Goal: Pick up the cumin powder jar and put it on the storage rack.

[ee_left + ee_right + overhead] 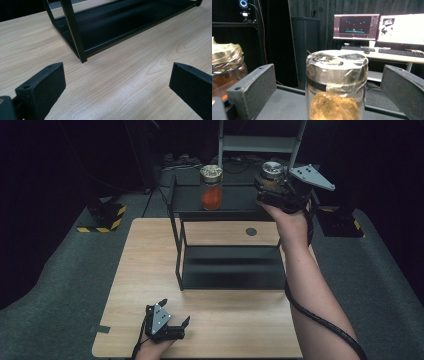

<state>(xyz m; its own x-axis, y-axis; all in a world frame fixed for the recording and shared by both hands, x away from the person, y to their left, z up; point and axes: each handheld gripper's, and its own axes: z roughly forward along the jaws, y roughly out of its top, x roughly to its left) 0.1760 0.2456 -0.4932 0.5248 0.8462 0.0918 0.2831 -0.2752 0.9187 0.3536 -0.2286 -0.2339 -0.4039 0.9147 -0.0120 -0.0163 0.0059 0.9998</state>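
Observation:
A black two-shelf rack stands on the wooden table. On its top shelf are two glass jars with foil-covered lids. The left jar holds something red. The right jar holds brown powder. My right gripper is open at that shelf, with the brown jar between its jaws and a gap on each side. The red jar sits at the left edge of the right gripper view. My left gripper rests near the table's front edge, open with only bare wood between its jaws.
The rack's front left post stands just ahead of the left gripper. A small dark round mark lies on the table behind the rack. Yellow-and-black striped bases sit on the floor. A desk with monitors is beyond.

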